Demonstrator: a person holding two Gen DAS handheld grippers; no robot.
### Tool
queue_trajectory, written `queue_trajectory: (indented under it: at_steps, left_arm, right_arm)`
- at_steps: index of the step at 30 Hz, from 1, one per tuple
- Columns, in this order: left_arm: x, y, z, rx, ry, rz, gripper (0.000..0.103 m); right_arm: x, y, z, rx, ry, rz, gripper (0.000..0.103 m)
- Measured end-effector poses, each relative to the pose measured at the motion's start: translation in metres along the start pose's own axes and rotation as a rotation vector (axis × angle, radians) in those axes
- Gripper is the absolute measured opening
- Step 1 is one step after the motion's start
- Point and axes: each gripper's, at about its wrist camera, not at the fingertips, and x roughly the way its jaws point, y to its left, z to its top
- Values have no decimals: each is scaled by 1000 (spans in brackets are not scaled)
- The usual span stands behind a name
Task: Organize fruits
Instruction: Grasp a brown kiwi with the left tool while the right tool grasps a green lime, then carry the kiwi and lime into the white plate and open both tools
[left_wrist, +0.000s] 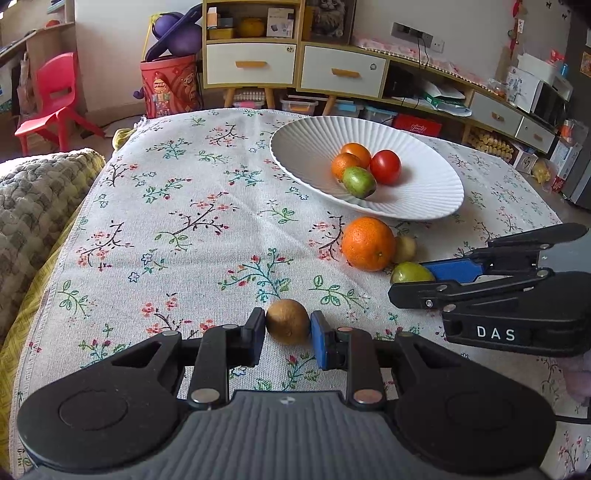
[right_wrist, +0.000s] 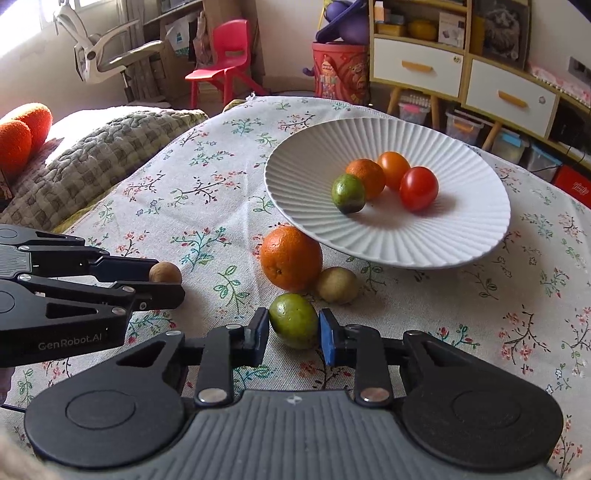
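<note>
Four fruits already sit in the white plate (right_wrist: 388, 240), while the left tongs (left_wrist: 288, 326) clamp a brown kiwi (left_wrist: 288, 321) and the right tongs (right_wrist: 293, 328) clamp a green fruit (right_wrist: 293, 325) (both apparently on the tabletop), leaving the large orange (right_wrist: 291, 258) and another kiwi (right_wrist: 337, 285) unplaced.

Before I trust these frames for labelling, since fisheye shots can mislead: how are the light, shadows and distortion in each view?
Left wrist view: even daylight, sharp focus, the white plate stretched into an oval, room edges bowed, soft shadow under the large orange. Right wrist view: blown-out window glare at upper left, the table edge curves, the green fruit between the pads is crisp, with dim shadows inside the plate.
</note>
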Motion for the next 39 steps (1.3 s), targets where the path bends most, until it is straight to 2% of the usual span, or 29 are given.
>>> queue_trajectory:
  at_steps: [22, 31, 39]
  left_arm:
    - [-9, -22, 31, 5, -76, -43, 10]
    - [1, -39, 44, 13, -99, -65, 11]
    - [18, -55, 56, 12, -122, -86, 10]
  right_arm:
    - [-28, -28, 15, 80, -91, 0, 26]
    - [-28, -52, 23, 112, -131, -32, 26]
    - [-17, -73, 31, 133, -131, -51, 26]
